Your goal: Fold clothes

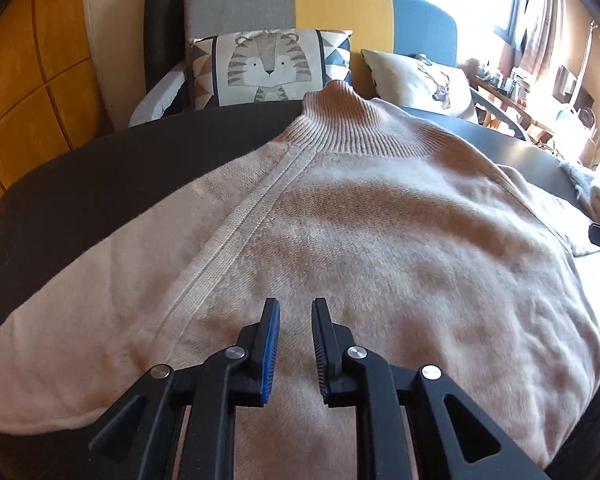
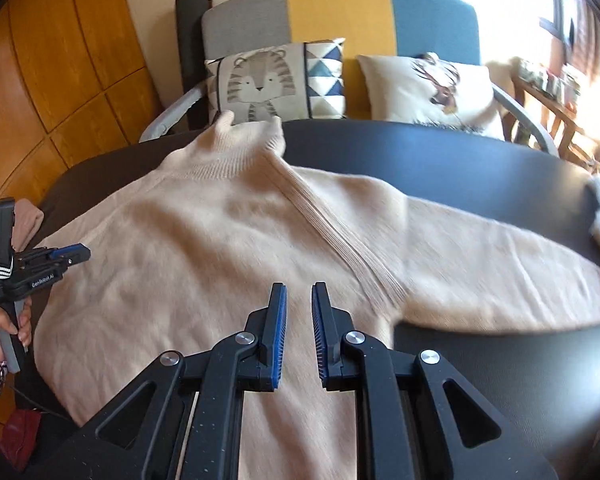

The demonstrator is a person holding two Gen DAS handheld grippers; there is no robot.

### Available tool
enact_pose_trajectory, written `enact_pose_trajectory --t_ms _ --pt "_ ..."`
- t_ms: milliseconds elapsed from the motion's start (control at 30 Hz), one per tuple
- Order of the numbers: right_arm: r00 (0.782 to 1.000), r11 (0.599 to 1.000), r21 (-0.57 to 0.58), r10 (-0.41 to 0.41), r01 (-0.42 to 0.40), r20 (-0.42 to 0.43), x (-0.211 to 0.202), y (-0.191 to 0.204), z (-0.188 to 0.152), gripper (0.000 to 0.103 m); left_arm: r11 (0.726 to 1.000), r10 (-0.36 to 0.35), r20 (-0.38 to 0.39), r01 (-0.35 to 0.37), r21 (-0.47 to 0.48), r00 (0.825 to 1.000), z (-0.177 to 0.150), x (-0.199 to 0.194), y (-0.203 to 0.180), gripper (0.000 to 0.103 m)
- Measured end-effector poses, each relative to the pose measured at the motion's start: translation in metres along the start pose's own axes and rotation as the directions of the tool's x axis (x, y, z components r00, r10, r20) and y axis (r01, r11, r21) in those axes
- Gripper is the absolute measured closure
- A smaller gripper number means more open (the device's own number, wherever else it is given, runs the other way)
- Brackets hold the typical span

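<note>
Your left gripper and right gripper both hover over the sweater, jaws a narrow gap apart, gripping nothing. The sweater lies flat on the dark table, collar toward 12 o'clock. Its hem is hidden under the grippers; the right sleeve blurs at 3 o'clock.

Home living room: cushioned sofa
</note>
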State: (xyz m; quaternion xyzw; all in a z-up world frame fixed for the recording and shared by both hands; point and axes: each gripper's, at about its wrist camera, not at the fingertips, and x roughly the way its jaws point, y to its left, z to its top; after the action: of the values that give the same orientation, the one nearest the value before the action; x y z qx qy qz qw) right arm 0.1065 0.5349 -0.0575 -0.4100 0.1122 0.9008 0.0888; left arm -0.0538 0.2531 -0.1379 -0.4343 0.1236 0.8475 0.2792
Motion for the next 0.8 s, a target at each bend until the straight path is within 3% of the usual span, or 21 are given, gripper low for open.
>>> enact_pose_trajectory --t_ms 133,300,533,667,800 --pt "0.999 1.000 -0.027 0.011 -0.012 -0.045 0.045 0.017 0.011 0.089 0.996 0.089 -0.001 -0.089 -0.005 0.996 -0.004 0.018 -0.006 0.084" --pt "0.996 0.998 -0.061 -0.017 0.011 -0.090 0.088 0.030 0.011 0.089 0.992 0.126 0.058 -0.124 -0.038 0.990 -0.010 0.019 -0.006 0.077" --pt "0.990 0.987 -0.088 -0.135 0.131 -0.037 0.095 0.017 0.010 0.089 0.992 0.119 0.075 -0.115 -0.050 0.990 -0.014 0.017 -0.004 0.075" --pt "0.994 0.993 -0.052 -0.109 0.107 -0.028 0.093 0.005 0.009 0.088 0.992 0.116 0.081 -0.112 -0.054 0.990 -0.013 0.018 -0.003 0.075" --pt "0.992 0.988 -0.108 -0.119 0.113 -0.049 0.092 0.013 0.013 0.088 0.992 0.116 0.085 -0.111 -0.055 0.990 -0.014 0.018 -0.003 0.075"
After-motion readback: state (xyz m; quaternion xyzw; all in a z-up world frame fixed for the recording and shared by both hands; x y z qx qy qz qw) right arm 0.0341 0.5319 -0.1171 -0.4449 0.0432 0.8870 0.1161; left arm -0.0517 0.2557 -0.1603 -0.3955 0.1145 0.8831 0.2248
